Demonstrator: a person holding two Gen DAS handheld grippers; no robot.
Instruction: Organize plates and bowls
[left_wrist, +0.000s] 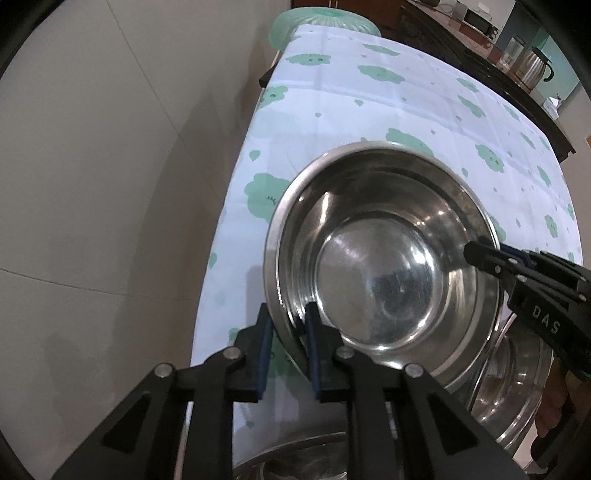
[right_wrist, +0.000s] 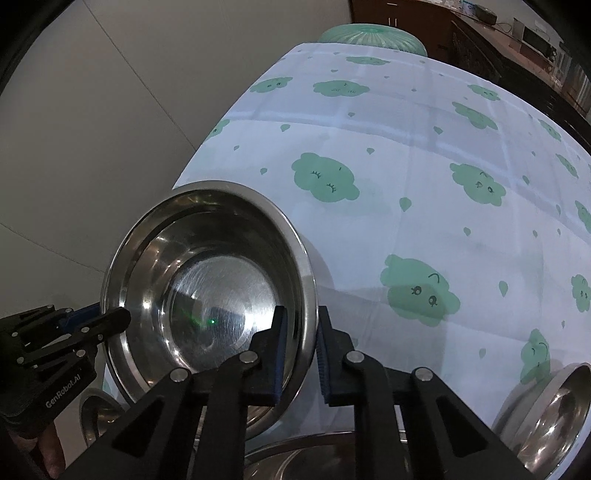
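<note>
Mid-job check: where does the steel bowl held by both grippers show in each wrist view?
Left wrist: the steel bowl fills centre-right; the left gripper clamps its near rim, the right gripper its right rim.
Right wrist: the steel bowl sits left of centre; the right gripper clamps its right rim.
Shared landmark: green basin at the table's far end.

— What covers the tabletop?
— A pale cloth (right_wrist: 406, 155) printed with green clouds that have small faces.
— And at twelve o'clock, at its far edge?
— A green plastic stool (left_wrist: 325, 22), partly hidden by the cloth.
— At two o'clock?
— A dark wooden counter (left_wrist: 480, 59) with a steel kettle (left_wrist: 533, 66) and a glass jar (left_wrist: 511, 50) just beside it.
</note>
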